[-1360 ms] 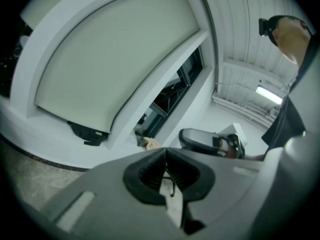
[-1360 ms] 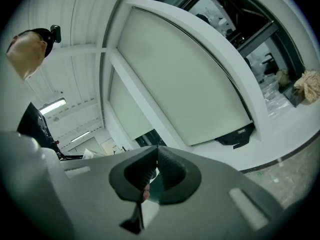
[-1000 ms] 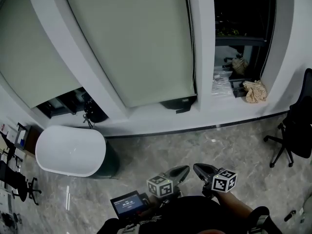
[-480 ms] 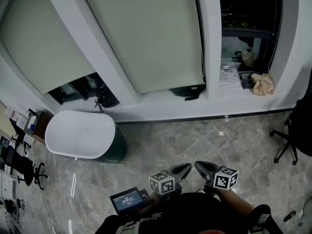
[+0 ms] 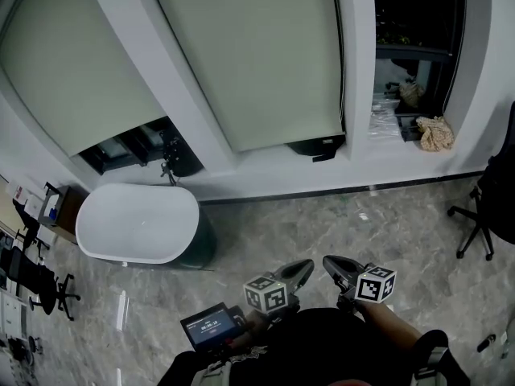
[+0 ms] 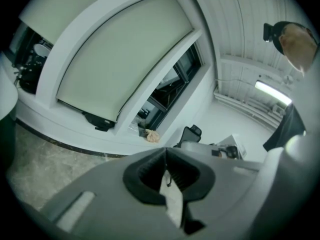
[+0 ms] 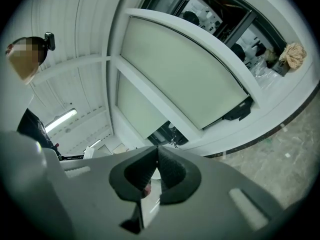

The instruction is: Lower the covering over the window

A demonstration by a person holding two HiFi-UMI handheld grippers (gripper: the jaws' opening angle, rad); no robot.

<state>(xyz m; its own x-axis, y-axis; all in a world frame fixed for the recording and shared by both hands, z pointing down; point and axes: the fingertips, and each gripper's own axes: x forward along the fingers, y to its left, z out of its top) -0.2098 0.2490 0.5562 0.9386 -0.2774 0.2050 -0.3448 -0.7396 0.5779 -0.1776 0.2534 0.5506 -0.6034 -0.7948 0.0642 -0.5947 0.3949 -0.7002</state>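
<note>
Still, we hold the left tongs (image 5: pixel 306 264) and right tongs (image 5: pixel 329 261) pressed together, empty, low by our body as before. Only our view has drifted. The blind (image 5: pixel 249 55) hangs nearly to the sill (image 5: pixel 265 171), well apart from both.

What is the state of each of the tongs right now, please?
Left tongs: closed, holding nothing.
Right tongs: closed, holding nothing.

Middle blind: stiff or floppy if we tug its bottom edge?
Probably floppy: the middle blind hangs as a thin flat sheet. Its bottom edge runs straight, so likely a stiff bar there. A dark cord beside it suggests it may resist direct pulling.
</note>
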